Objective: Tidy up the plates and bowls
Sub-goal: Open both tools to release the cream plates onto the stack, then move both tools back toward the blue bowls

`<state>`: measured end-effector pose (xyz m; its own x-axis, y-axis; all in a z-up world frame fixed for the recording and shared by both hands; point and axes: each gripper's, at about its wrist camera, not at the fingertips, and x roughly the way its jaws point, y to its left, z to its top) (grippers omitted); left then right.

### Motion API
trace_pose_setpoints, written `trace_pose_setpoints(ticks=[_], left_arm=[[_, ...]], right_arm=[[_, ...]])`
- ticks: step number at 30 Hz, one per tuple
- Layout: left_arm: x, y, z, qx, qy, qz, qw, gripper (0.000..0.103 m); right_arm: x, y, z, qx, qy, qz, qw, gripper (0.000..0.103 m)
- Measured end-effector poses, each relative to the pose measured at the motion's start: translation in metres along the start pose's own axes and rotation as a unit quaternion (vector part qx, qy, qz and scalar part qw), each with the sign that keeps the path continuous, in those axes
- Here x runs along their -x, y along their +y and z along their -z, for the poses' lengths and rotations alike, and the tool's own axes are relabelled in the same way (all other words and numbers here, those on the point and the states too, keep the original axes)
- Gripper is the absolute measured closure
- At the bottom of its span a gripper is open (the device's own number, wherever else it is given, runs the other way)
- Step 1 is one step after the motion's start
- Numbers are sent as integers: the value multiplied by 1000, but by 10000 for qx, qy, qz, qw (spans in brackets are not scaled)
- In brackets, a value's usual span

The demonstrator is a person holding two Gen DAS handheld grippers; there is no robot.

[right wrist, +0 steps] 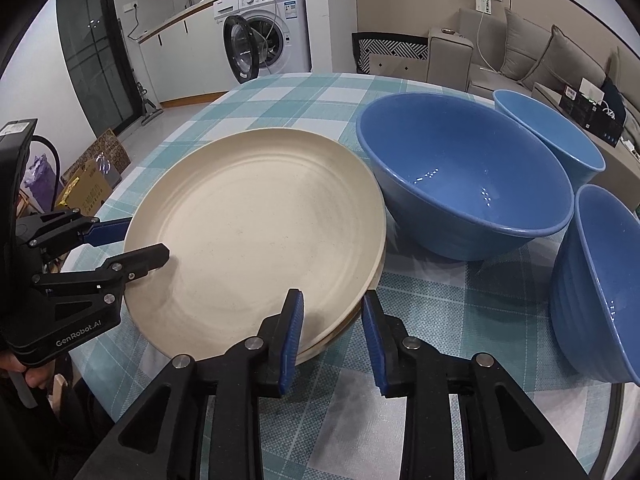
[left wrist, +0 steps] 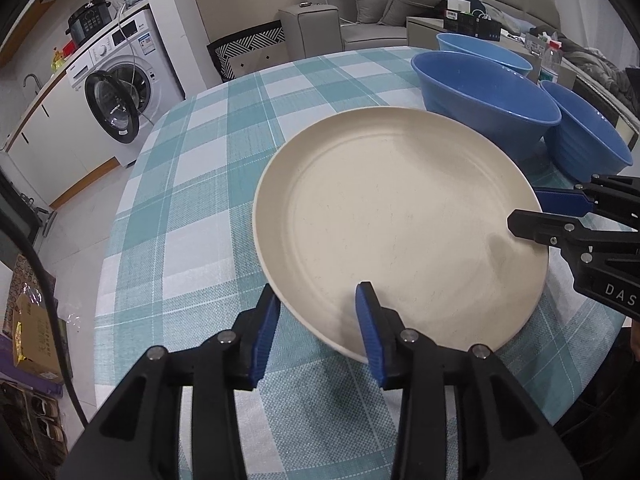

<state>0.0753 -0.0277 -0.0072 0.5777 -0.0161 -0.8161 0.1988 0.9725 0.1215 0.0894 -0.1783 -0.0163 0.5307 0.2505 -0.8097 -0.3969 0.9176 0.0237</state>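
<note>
**Q:** Where does the work sit, and how do your grippers stand?

**A:** The cream plate (left wrist: 400,224) lies flat on the checked desk (left wrist: 192,200), on top of at least one more plate; a second rim shows under it in the right wrist view. My left gripper (left wrist: 318,316) has its fingers apart, straddling the near rim, one blue pad over the plate, the other outside it. My right gripper (right wrist: 332,320) is likewise apart, bracketing the rim on its side. Neither clamps anything yet. Three blue bowls stand just beyond: the large bowl (right wrist: 464,176) nearly touching the plate, a far bowl (right wrist: 552,136) behind it, a ribbed bowl (right wrist: 600,280) beside it.

**Q:** How do you expect the plate to handle?

**A:** Judgement only: stiff, matte, speckled, probably a light composite rather than china, so not very fragile. The surface looks dry, but the thin, shallow-sloped rim offers little purchase.

**Q:** Where to grip?

**A:** On the raised rim, pads pinching above and below, both sides opposed. The risk is catching the lower plate as well.
</note>
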Motion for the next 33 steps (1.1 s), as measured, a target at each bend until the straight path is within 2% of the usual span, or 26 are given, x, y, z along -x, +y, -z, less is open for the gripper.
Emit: trace_pose_setpoints(ticks=[11, 14, 21, 22, 23, 25, 29, 33], left_arm=[[-2, -3, 2, -100, 56, 26, 9999, 54], [-3, -4, 2, -105, 64, 60, 9999, 51], [-3, -2, 1, -94, 50, 220, 9997, 44], [-2, -1, 0, -79, 33, 248, 9997, 40], [-1, 0, 0, -61, 11, 257, 9997, 31], [3, 1, -1, -26, -83, 242, 9997, 24], [8, 6, -2, 59, -159, 398, 9991, 21], [19, 14, -4, 228, -342, 606, 9973, 6]], right_arm=[[-3, 0, 2, 10, 16, 1, 10000, 72], [-3, -1, 2, -12, 9, -70, 10000, 68], [2, 0, 1, -23, -89, -235, 9997, 53], [2, -1, 1, -30, -100, -234, 9997, 51], [3, -1, 1, -42, -113, -231, 9997, 49], [5, -3, 1, -84, -148, -282, 9995, 38], [12, -4, -2, -145, -259, -334, 9990, 22], [17, -6, -5, -215, -338, -298, 9988, 5]])
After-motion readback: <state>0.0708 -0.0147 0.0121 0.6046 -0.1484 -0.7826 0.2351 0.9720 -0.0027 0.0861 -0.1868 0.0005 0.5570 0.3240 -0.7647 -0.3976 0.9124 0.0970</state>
